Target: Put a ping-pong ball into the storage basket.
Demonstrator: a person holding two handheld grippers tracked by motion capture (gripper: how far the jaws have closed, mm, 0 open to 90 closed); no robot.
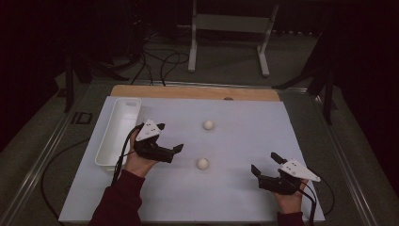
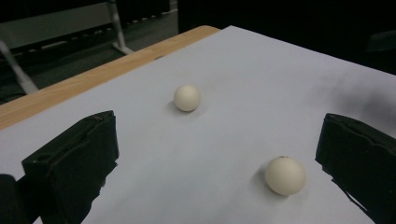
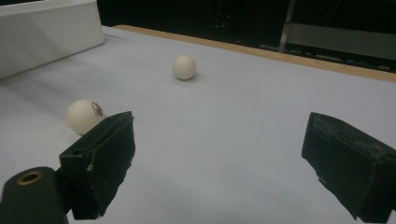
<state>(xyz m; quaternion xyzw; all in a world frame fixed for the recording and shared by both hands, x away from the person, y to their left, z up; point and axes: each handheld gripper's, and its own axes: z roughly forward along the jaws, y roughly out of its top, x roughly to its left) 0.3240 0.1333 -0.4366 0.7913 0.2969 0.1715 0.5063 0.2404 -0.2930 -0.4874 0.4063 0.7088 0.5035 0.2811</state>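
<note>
Table sheet (image 1: pixel 235 197) carries white bin (image 1: pixel 117 129) at left; both grippers, left (image 1: pixel 170 140) and right (image 1: pixel 266 163), jaws spread, empty. Near ball (image 1: pixel 203 163) lies between them, unobstructed, bearing an illegible dark mark; far ball (image 1: pixel 208 125) beyond

Near ball (image 1: pixel 203 163) at sheet (image 1: pixel 244 136) centre; far ball (image 1: pixel 208 125) at 12 o'clock; bin (image 1: pixel 118 132) at 9 o'clock.

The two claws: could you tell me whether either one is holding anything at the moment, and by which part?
Nothing is held. The left claw and right claw both stand open over the white sheet, apart from both balls: the near ball and the far ball.
</note>
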